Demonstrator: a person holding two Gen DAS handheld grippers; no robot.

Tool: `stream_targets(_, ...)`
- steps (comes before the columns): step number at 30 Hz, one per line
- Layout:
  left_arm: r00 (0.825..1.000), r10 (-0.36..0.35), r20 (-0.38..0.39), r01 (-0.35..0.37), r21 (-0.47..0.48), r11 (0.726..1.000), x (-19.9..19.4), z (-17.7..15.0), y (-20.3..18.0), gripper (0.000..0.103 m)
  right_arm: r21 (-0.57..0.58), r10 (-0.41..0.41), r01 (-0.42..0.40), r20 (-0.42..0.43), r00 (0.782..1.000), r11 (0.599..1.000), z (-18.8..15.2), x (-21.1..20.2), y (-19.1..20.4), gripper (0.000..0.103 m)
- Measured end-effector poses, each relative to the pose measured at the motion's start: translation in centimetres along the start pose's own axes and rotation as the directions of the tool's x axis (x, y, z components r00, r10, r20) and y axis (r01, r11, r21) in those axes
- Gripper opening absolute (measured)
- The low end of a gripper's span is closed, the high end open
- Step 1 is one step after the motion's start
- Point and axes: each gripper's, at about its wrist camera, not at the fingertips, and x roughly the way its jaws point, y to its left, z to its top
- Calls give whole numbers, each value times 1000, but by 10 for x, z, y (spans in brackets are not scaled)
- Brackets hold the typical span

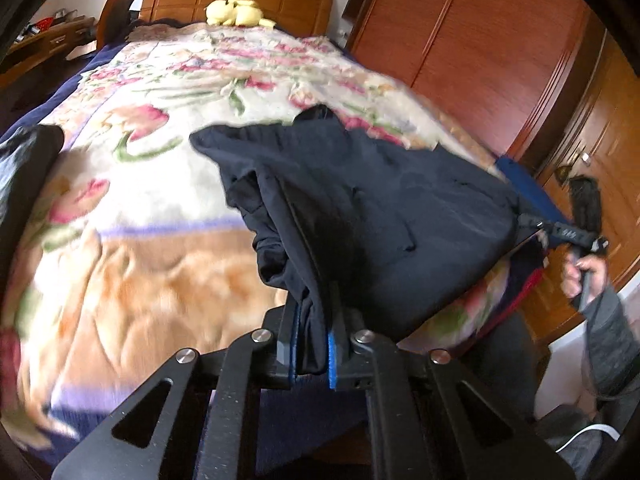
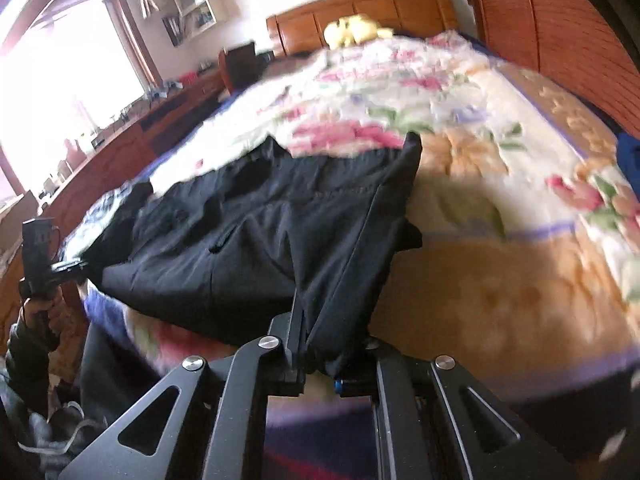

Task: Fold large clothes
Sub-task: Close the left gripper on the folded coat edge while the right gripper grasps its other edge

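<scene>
Across the near end of the bed (image 1: 132, 208), on its floral blanket (image 2: 500, 240), you have a dark garment (image 1: 380, 200), seemingly trousers, with the far part lying on the blanket and the near edge lifted between your two grippers.

Handling assessment: the cloth is soft and limp. It sags between the two holds and bunches into loose folds on the left, so it should carry no shape of its own. It looks light to moderate in weight, and the smooth weave may slide in a shallow pinch. Take it at the corners of one edge, well inside the hem, with several layers in each bite, and keep the span between the holds taut.

Left gripper (image 1: 314, 356): jaws drawn almost together, blue pads clamped on a thick gathered bunch at the garment's near left corner.

Right gripper (image 2: 320, 364): jaws likewise nearly closed, pinching the near right corner, from which the cloth rises in a peaked fold. In the left wrist view the same tool shows at the far right, with the cloth stretched to its tip.

Both views are blurred; seams and pockets cannot be made out with certainty.
</scene>
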Motion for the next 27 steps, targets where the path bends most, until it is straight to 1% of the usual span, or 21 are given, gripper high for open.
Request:
stream_targets(2,1000,17,-9,-17,-2,1000,5,-5,0,11,-12,-30,30,-20,999,999,-7,-2,-1,14)
stream_targets(4,1000,19,-9,-19,-29,999,8,-7,4,11,-16,-62,62,-32,998,998,-7,-4,-4,27)
stream_targets(5,1000,20,-5,-20,-38,999,8,-6,5,11,-20,-82,82,-29,996,996,-4,-6,-6,30)
stream_targets(7,1000,29,-2,-29,-38,999,10,-5,3,11,-29,-115,115,3,993,993,4,-14,-4,42)
stream_targets(10,999,40,-5,-40,-30,999,12,-6,2,11,-52,-146,149,59,988,988,22,-24,-3,47)
stream_targets(13,998,56,-6,-56,-23,998,15,-13,-1,11,-98,-133,140,80,988,985,46,-17,13,48)
stream_targets(15,998,70,-3,-70,-22,997,17,-16,-3,12,-122,-93,103,84,992,987,67,2,23,48)
stream_targets(17,997,73,0,-73,-27,997,18,-19,-2,12,-134,-37,43,52,998,990,88,32,34,48)
stream_targets(20,997,71,6,-71,-43,997,18,-21,0,12,-159,33,-38,-36,999,986,114,88,57,48)
stream_targets(22,997,72,8,-72,-43,996,18,-22,0,12,-186,60,-81,-112,992,979,128,128,77,48)
stream_targets(23,997,75,8,-74,-40,996,18,-22,0,12,-205,65,-94,-143,988,974,134,147,85,48)
stream_targets(25,996,84,9,-83,-28,996,19,-23,-2,13,-233,50,-95,-189,981,968,144,181,97,48)
stream_targets(27,996,90,11,-89,-19,996,19,-24,-3,13,-216,36,-89,-236,971,972,152,215,100,48)
